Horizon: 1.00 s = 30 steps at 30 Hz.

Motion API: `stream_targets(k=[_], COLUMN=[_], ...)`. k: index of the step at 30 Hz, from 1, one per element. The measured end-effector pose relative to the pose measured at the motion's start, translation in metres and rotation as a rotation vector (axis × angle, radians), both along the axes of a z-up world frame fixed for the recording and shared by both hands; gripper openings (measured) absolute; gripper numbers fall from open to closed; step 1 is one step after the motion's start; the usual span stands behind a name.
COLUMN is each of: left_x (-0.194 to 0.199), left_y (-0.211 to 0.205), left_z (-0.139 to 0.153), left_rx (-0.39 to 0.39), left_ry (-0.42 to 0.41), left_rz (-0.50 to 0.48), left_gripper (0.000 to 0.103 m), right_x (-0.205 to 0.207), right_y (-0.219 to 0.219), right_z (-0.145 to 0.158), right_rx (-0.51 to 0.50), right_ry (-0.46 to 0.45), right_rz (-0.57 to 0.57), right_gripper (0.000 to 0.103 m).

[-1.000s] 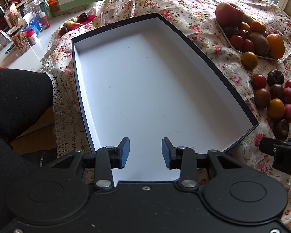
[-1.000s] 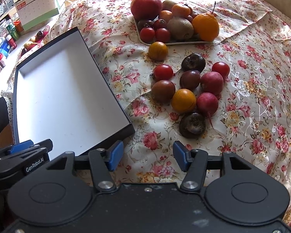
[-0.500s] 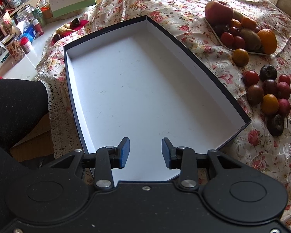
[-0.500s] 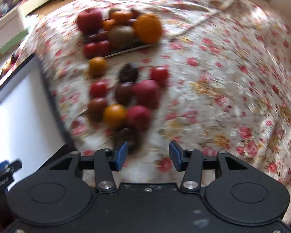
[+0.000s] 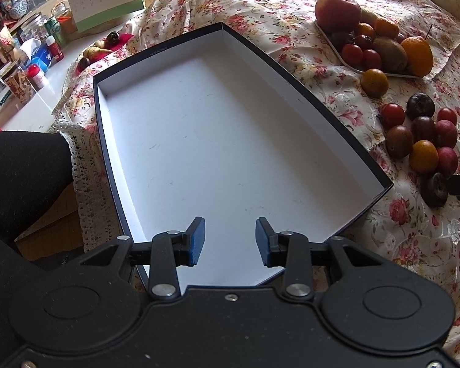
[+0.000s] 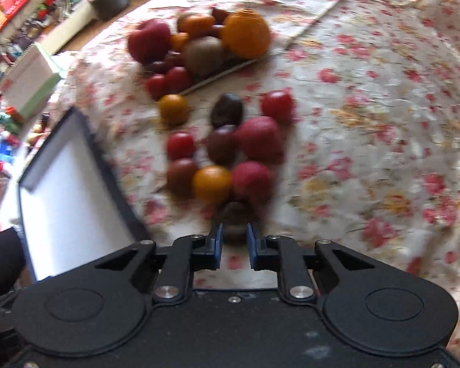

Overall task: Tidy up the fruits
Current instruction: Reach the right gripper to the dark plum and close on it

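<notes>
A shallow dark box with a white inside (image 5: 291,72) lies on the floral cloth with nothing in it. My left gripper (image 5: 230,239) hangs open over its near end. To the right of the box lies a loose cluster of small fruits (image 5: 423,141), red, orange and dark. Behind them a white plate (image 5: 352,68) holds an apple, a kiwi, an orange and smaller fruits. In the blurred right wrist view my right gripper (image 6: 234,239) is closing on the nearest dark plum (image 6: 235,213). Its blue pads flank that plum's near sides. In the left wrist view a black finger touches the same dark plum (image 5: 434,190).
A desk calendar (image 5: 107,3) and several jars and bottles (image 5: 36,70) crowd the white counter at the far left. A person's dark-clothed leg (image 5: 21,171) is beside the box's left side. Bare floral cloth (image 6: 383,122) stretches right of the fruits.
My right gripper swung right from the box corner to the loose fruits, and its jaws narrowed around the nearest dark plum. The left gripper stayed open over the box.
</notes>
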<state>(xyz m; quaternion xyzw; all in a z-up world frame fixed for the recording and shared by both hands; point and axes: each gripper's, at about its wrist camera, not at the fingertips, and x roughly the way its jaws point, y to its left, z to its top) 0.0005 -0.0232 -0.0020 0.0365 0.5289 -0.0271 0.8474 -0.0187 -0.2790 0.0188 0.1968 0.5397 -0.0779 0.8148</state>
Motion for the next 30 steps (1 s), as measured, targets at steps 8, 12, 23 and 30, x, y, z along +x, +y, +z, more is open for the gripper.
stream_targets(k=[8,12,23,30], left_x=[0.001,0.000,0.001,0.007], left_y=[0.003,0.003,0.001,-0.007], left_z=[-0.001,-0.001,-0.001,0.002], left_rx=[-0.007,-0.006,-0.006,-0.024], left_ry=[0.005,0.004,0.007,0.040], left_rz=[0.004,0.002,-0.004,-0.043], left_gripper=[0.045,0.045,0.045,0.045], right_x=[0.012,0.008,0.019,0.033], right_y=[0.012,0.004,0.001,0.008], right_z=[-0.018,-0.017,-0.026,-0.041], right_rx=[0.039,0.038,-0.046,-0.084], right_ry=[0.061,0.037,0.076,0.086], right_rz=[0.003,-0.026,-0.057,-0.063], right_gripper=[0.020,0.032,0.041,0.046])
